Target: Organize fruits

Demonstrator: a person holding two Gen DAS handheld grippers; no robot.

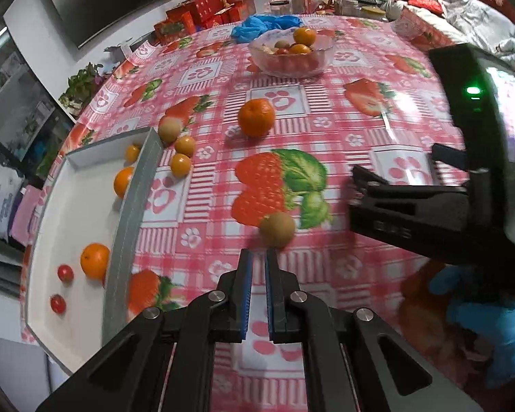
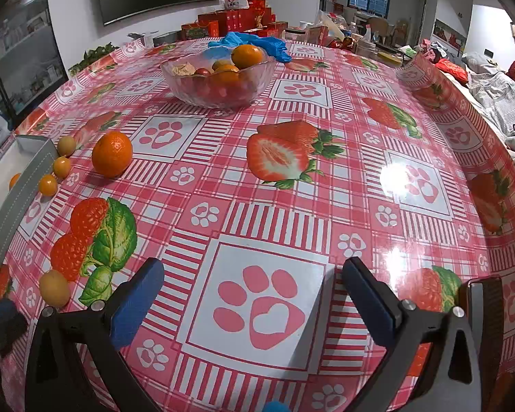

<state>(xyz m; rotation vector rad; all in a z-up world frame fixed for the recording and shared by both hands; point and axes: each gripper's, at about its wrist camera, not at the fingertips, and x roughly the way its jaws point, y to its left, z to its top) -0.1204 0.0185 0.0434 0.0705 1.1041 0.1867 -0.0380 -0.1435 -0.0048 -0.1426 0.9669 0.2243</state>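
My left gripper (image 1: 259, 254) is shut and empty, its tips just short of a small brown-green fruit (image 1: 277, 229) on the tablecloth; that fruit also shows in the right wrist view (image 2: 54, 288). A tangerine (image 1: 256, 117) (image 2: 112, 153) lies further out. Three small yellow-orange fruits (image 1: 180, 164) (image 2: 48, 184) lie beside the white tray (image 1: 72, 226), which holds tangerines and cherry tomatoes (image 1: 65, 273). A glass bowl (image 1: 292, 58) (image 2: 219, 80) with more fruit stands at the far side. My right gripper (image 2: 252, 295) is open and empty over the table; in the left wrist view it (image 1: 357, 185) is at the right.
Blue plastic gloves (image 2: 254, 43) lie behind the bowl. Red gift boxes (image 1: 206, 10) and clutter stand at the table's far edge. The tablecloth rim (image 2: 463, 110) curls up on the right.
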